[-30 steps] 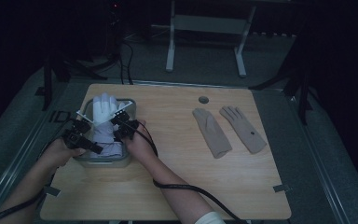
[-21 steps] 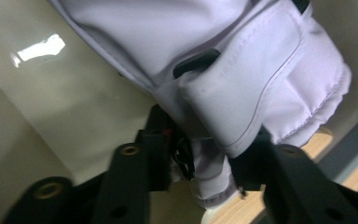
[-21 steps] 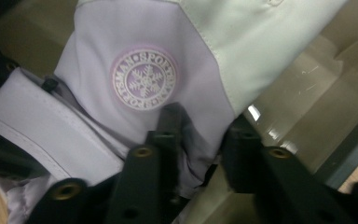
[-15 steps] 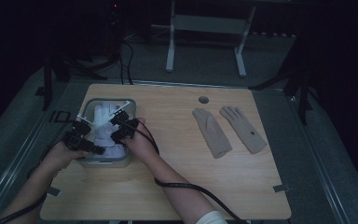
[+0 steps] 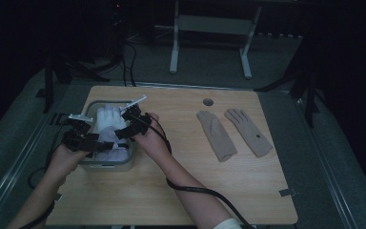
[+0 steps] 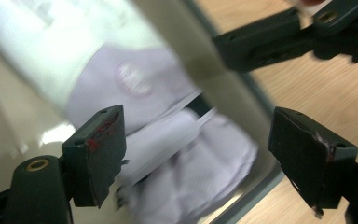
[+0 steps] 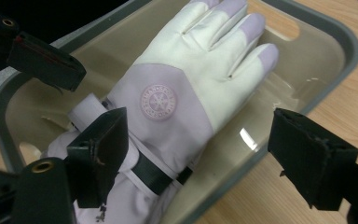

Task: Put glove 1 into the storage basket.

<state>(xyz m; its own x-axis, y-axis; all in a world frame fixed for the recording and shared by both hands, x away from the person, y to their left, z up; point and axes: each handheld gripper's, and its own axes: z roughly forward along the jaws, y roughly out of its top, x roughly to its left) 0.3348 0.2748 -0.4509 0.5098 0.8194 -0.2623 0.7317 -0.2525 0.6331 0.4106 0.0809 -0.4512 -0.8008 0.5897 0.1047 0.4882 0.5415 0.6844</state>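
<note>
Right claw (image 7: pixel 198 163) (jaws spread) straddles tray rim (image 7: pixel 340 35) beside glove (image 7: pixel 182 93).

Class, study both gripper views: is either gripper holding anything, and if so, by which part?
Nothing is held. The left gripper and right gripper are both open over the white glove lying in the grey tray.

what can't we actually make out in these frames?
- White glove cuff: bottom edge of the right gripper view cuts it off, and the right gripper jaw covers part.
- Round badge text: too small there, blurred in the left gripper view.
- Tray floor: high view, the left gripper and hands cover it.
- Tan gloves: dim light hides the fabric detail.
</note>
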